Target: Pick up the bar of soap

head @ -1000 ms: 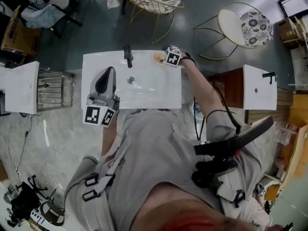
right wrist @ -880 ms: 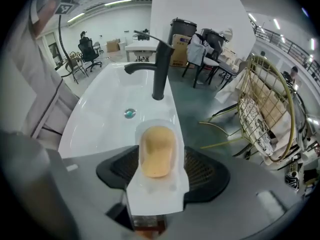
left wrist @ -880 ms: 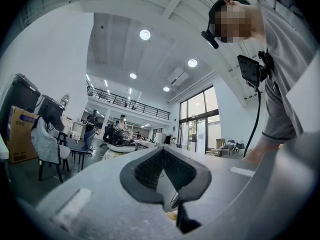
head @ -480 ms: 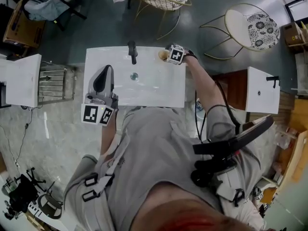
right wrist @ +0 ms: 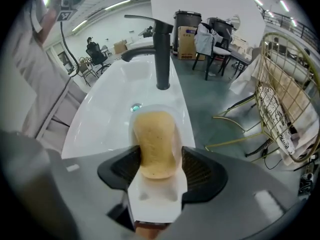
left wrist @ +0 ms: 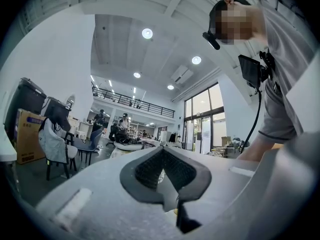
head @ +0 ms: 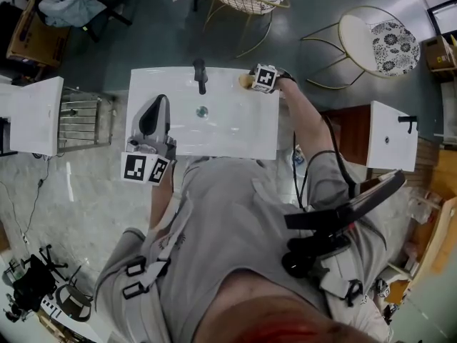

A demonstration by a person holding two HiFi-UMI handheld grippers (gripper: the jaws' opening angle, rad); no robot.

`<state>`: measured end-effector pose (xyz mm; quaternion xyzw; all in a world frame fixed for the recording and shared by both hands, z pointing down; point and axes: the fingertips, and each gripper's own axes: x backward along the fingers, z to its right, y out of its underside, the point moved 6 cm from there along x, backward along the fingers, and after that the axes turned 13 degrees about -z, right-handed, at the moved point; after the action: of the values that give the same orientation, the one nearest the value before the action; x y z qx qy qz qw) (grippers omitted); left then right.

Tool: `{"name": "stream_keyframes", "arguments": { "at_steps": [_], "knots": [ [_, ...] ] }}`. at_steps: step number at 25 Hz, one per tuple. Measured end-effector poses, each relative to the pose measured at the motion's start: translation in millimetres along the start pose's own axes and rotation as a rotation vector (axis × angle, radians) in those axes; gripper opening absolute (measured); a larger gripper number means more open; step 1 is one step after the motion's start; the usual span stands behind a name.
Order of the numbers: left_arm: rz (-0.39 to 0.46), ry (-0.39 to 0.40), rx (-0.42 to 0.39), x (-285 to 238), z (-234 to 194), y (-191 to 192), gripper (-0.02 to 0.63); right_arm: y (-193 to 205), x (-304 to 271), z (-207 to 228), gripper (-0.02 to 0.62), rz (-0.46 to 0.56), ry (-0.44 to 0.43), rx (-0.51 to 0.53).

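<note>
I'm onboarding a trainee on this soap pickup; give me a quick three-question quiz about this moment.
1. True or false: the bar of soap lies between the fingers of the right gripper.
2. Fill in: in the head view, the soap lies to the faucet's ____.
3. The left gripper is: A) shut on the faucet; B) shut and empty, over the sink's left side; C) holding the soap.
Key: 1 true; the fingers have just been closing but do not yet press both sides. 2 right. 3 B.
</note>
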<state>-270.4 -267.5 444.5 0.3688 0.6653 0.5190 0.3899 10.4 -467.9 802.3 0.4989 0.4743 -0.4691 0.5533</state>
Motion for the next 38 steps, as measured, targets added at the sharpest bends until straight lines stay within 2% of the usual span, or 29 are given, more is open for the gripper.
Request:
{"name": "stream_keyframes", "arguments": {
  "at_steps": [3,7,15,21,29,32,35,37,38],
  "knots": [
    [0.004,0.009,0.000,-3,1,-1,0.000,-2,-1,-2,0.251,0.015,0.032,0.002],
    [0.003,0.029,-0.003,-8,6,-1,0.000,-2,-2,-8,0.247,0.046,0.025,-0.023],
    [0.003,0.029,-0.002,-9,10,1,0.000,1,-5,-3,0.229,0.044,0.041,-0.036],
    [0.008,0.014,0.001,-4,11,1,0.000,3,-1,-1,0.227,0.084,0.024,-0.160],
    [0.010,0.012,0.002,0,14,0,0.000,-2,17,3,0.219,0.235,0.011,-0.262],
    [0.008,0.023,0.005,-2,18,1,0.000,1,18,-2,0.215,0.166,0.012,-0.230],
    [-0.001,0.030,0.005,-5,23,3,0.000,-5,4,-16,0.211,0.084,0.046,-0.120],
    [-0.005,0.031,0.004,-6,28,4,0.000,-11,-6,-19,0.229,0.071,0.090,-0.061],
    [-0.004,0.030,0.003,-6,29,3,0.000,-13,-7,-17,0.271,0.073,0.107,-0.043]
  ]
}}
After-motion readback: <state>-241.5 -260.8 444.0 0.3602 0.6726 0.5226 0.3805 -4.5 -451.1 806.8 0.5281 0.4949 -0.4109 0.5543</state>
